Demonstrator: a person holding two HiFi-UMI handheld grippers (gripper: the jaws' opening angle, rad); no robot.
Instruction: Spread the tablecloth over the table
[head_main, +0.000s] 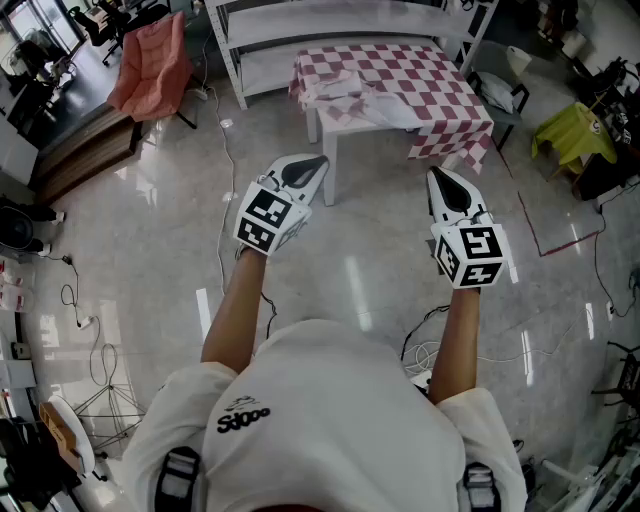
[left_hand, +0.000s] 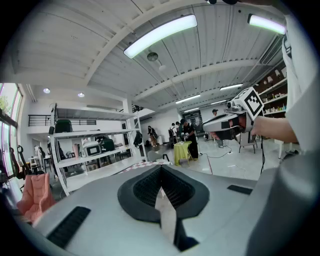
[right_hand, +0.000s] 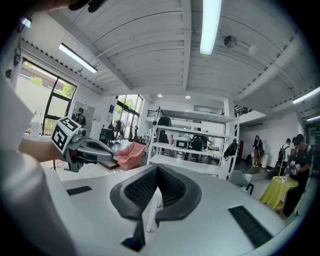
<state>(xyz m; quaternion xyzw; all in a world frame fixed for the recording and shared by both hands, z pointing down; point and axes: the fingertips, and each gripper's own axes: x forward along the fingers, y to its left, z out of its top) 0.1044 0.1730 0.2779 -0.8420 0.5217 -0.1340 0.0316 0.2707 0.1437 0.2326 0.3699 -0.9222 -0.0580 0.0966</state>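
Both bare forearms reach forward, roughly level and side by side above the glossy pale floor (head_main: 370, 270). Left tool (head_main: 318, 165) and right tool (head_main: 438, 177) have smooth white shells and ribbed black pads, and each is pinched fully closed on nothing. Well beyond them, the soft red-and-white checked tablecloth (head_main: 425, 85) lies rumpled (white underside folded up) on the white surface (head_main: 365, 132), drooping over its right edge.

Bright, even indoor light. Source: ceiling tube lights (left_hand: 161, 35), plus daylight through windows (right_hand: 60, 102). Head view: streaky glare on glossy floor (head_main: 355, 280), shadows faint. Both gripper views: heavy fisheye, black vignette corners, straight lines bent near edges. Near shells of left gripper (left_hand: 161, 172) and right gripper (right_hand: 157, 170) slightly soft.
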